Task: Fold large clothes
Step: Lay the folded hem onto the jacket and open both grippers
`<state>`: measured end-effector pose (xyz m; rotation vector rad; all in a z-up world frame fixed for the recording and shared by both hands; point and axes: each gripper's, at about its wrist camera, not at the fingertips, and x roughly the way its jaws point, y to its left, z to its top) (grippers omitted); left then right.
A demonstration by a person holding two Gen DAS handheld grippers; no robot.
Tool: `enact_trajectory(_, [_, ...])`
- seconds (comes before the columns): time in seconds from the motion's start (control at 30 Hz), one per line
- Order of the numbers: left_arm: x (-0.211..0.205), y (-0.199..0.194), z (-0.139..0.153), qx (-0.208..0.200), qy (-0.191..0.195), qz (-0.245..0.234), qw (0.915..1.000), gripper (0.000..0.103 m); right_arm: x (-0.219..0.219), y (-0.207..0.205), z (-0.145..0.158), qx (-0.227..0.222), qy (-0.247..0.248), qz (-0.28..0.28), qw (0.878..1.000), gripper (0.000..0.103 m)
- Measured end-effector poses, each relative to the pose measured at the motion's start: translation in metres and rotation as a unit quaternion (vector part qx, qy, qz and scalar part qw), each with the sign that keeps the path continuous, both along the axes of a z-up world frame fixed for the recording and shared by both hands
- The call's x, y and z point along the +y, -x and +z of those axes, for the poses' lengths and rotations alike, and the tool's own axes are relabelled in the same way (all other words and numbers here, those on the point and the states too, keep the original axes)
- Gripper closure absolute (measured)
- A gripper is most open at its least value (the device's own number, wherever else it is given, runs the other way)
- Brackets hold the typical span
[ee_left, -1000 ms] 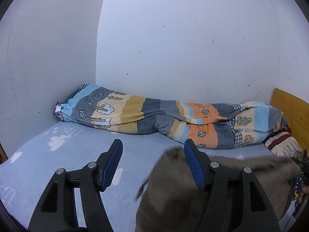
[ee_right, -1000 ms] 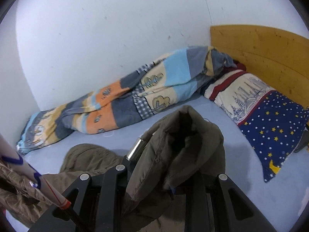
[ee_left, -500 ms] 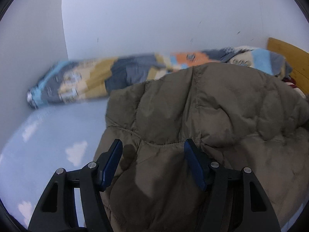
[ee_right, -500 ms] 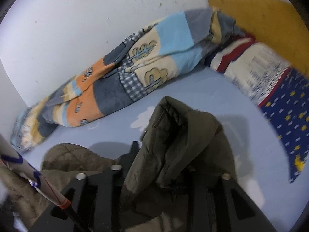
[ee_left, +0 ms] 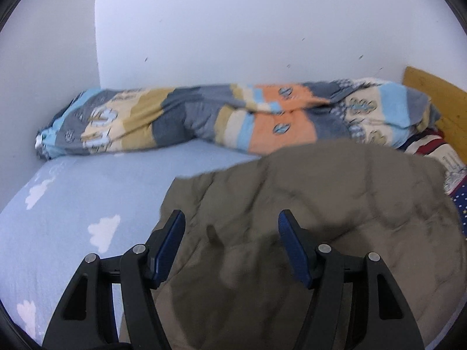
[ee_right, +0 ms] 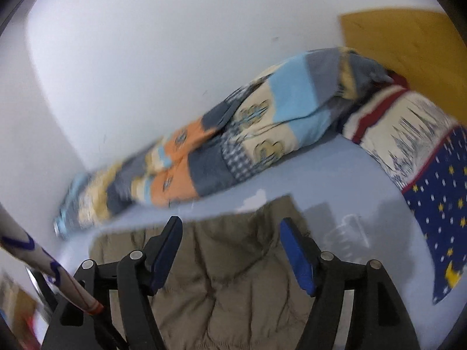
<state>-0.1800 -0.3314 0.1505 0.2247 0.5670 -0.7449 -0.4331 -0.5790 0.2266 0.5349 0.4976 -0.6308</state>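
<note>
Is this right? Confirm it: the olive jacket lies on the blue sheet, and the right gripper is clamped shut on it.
Not quite. In the right wrist view the right gripper is open, its jaws just opened, pads clear of the olive jacket. The jacket does lie on the blue sheet.

Bed (ee_left: pixel 73 210) with a pale blue sheet printed with white clouds, wooden headboard (ee_right: pixel 408 46) at the far end. Olive quilted jacket (ee_left: pixel 306 218) spread flat on the sheet; rolled patchwork duvet (ee_left: pixel 204 119) along the wall. Starred pillow (ee_right: pixel 423 175) against the headboard.
</note>
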Motion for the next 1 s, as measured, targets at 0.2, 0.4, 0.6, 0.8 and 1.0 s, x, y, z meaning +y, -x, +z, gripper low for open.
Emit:
enact_trajectory(0.2, [-0.044, -0.002, -0.019, 0.003, -0.045, -0.020, 0.9988, 0.038, 0.022, -0.054, -0.039, 0.050, -0.004, 0.021, 0.999, 0.029])
enact_trajectory(0.4, [-0.070, -0.032, -0.055, 0.042, -0.073, -0.012, 0.9963, 0.033, -0.002, -0.096, -0.088, 0.139, -0.003, 0.009, 0.990, 0.023])
enact_trajectory(0.6, [-0.083, -0.036, -0.074, 0.029, -0.071, -0.011, 0.9970, 0.031, -0.022, -0.094, -0.124, 0.116, -0.048, 0.008, 0.992, 0.020])
enact_trajectory(0.8, [-0.080, -0.047, -0.084, 0.063, -0.054, -0.013, 0.9965, 0.031, -0.021, -0.098, -0.136, 0.112, -0.039, 0.002, 0.993, 0.019])
enact_trajectory(1.0, [-0.073, -0.030, -0.076, 0.033, -0.103, 0.012, 0.9940, 0.031, -0.017, -0.098, -0.131, 0.130, -0.034, -0.009, 0.991, 0.019])
